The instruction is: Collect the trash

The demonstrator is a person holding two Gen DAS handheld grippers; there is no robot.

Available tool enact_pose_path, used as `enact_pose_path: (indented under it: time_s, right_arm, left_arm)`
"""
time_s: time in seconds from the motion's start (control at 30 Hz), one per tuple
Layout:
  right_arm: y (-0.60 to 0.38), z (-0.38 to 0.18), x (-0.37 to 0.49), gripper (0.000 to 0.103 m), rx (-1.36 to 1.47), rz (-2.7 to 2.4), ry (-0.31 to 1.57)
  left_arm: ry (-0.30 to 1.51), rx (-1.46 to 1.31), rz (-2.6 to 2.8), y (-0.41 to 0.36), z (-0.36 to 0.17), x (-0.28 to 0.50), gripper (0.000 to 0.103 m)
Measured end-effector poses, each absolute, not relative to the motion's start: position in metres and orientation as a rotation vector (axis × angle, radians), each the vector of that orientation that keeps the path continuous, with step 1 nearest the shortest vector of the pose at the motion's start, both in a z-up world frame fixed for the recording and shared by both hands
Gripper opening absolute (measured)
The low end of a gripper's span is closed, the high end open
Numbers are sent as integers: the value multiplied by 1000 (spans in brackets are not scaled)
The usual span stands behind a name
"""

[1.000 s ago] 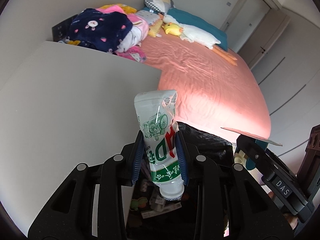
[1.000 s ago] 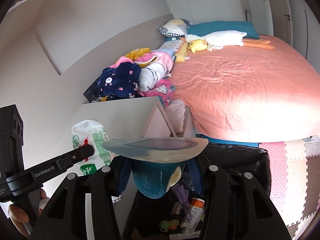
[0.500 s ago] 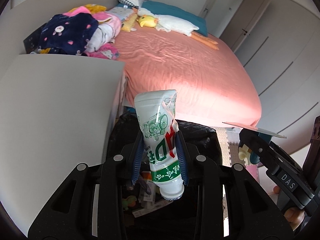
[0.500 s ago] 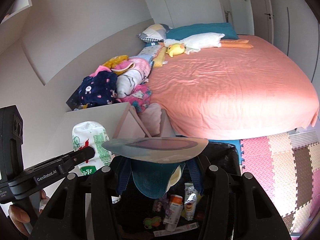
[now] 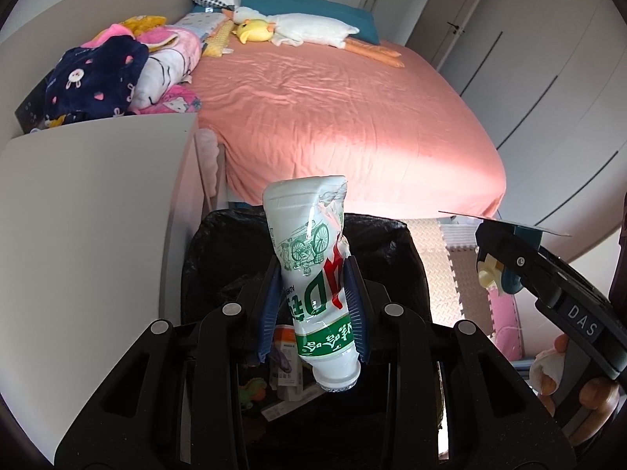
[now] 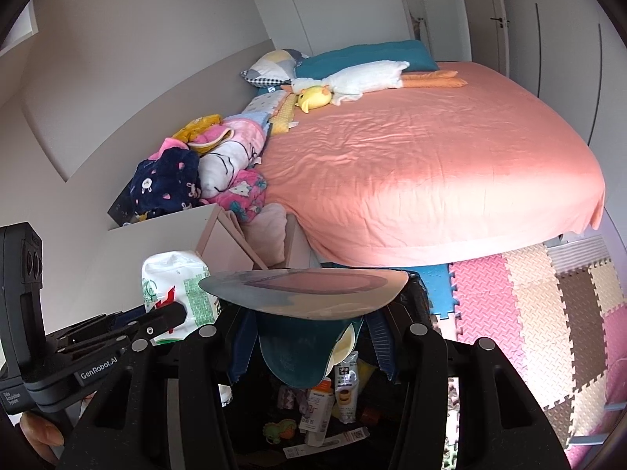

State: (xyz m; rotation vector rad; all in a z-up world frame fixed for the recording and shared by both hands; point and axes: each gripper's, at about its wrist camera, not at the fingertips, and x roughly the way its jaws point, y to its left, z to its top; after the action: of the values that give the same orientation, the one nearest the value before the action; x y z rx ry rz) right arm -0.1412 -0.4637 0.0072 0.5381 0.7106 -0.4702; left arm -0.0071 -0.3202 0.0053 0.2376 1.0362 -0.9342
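My left gripper (image 5: 313, 305) is shut on a crushed white plastic bottle (image 5: 313, 270) with green and red print, its neck pointing down over a bin lined with a black bag (image 5: 395, 243). My right gripper (image 6: 309, 340) is shut on a teal cup (image 6: 294, 352) with a flat peeled lid (image 6: 305, 290), also above the bin's opening (image 6: 415, 293). Inside the bin lie several cartons and wrappers (image 6: 317, 411). The bottle (image 6: 176, 286) and the left gripper's body (image 6: 98, 352) show at the left of the right wrist view. The right gripper's finger (image 5: 548, 282) shows at the right of the left wrist view.
A white bedside cabinet (image 5: 86, 235) stands left of the bin. A bed with a salmon sheet (image 6: 431, 172) lies behind, with plush toys (image 6: 352, 78) and piled clothes (image 6: 196, 176). Foam floor mats (image 6: 548, 313) cover the floor on the right.
Both grippers have moved sideways from over the cabinet's edge to above the bin, keeping hold of the bottle and the cup. More of the bin's contents show now.
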Motion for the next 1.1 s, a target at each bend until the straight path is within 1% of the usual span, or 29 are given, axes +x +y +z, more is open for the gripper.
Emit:
enact_pose_path:
  time_s: [0.4, 0.5, 0.53, 0.57, 0.6, 0.63, 0.67, 0.7, 1.1]
  right_arm:
    - [-464, 5, -132, 52, 539, -464, 732]
    - [-464, 7, -129, 52, 534, -454, 742]
    - [-464, 7, -128, 52, 532, -454, 748]
    - [-464, 8, -127, 52, 532, -454, 751]
    - [-464, 8, -126, 58, 534, -451, 755]
    - [-465, 9, -125, 64, 536, -454, 759]
    - [-465, 9, -125, 75, 537, -457, 756]
    - [-464, 10, -125, 78, 534, -461, 750]
    - [-461, 10, -122, 80, 515, -469, 755]
  left_arm:
    - [1050, 272, -933, -323, 0, -4, 31]
    - [1059, 280, -938, -323, -1, -1, 33]
    - [1061, 284, -937, -323, -1, 1, 41]
    - [1048, 287, -916, -321, 0, 2, 51]
    - [1028, 284, -890, -319, 2, 3, 81]
    - [1008, 278, -869, -316, 4, 3, 97]
    - [984, 271, -852, -313, 6, 4, 97]
    - [974, 276, -837, -311, 7, 5, 97]
    - [999, 274, -787, -302, 4, 22, 97]
